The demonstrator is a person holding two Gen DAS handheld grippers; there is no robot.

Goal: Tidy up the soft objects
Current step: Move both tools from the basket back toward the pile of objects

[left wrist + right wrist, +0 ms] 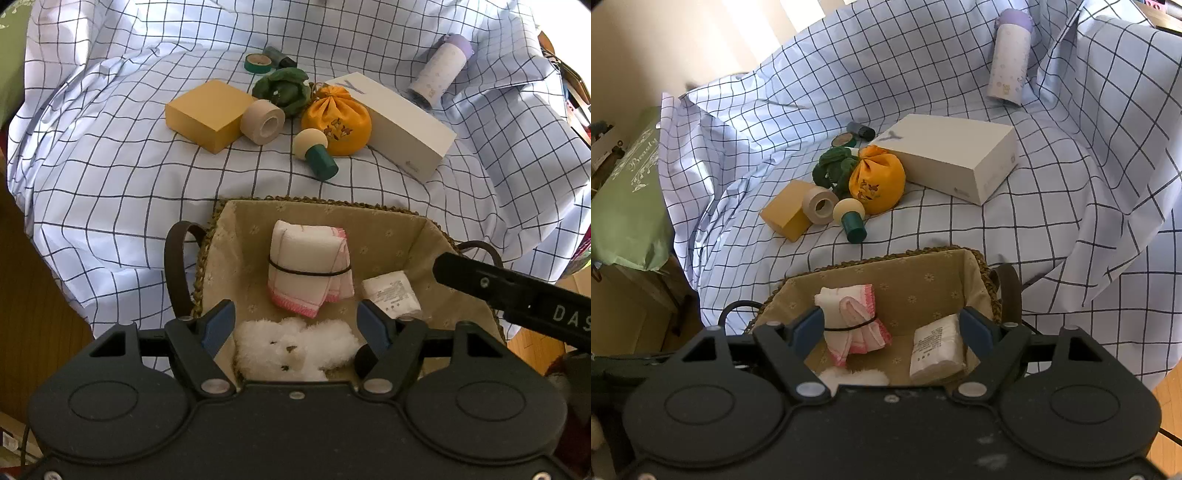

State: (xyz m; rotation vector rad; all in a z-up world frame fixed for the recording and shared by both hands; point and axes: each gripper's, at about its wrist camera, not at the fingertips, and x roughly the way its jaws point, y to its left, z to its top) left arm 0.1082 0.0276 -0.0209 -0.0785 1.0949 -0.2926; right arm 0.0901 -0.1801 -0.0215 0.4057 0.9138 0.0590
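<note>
The tissue pack (938, 349) (white, crinkled) is seen just inside the right claw's (897, 330) spread, empty jaws, in the basket (916, 275).

My claws hang over the basket (391, 221); its bare lining between towel roll (308, 266) and packet (391, 293) leaves room.

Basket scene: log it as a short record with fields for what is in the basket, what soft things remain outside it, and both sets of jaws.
basket: woven, cloth-lined
in basket: banded towel roll, tissue pack, white plush toy
soft, still outside: orange pouch, green fabric piece
left gripper: jaws open, over plush toy
right gripper: jaws open, holding nothing
</note>
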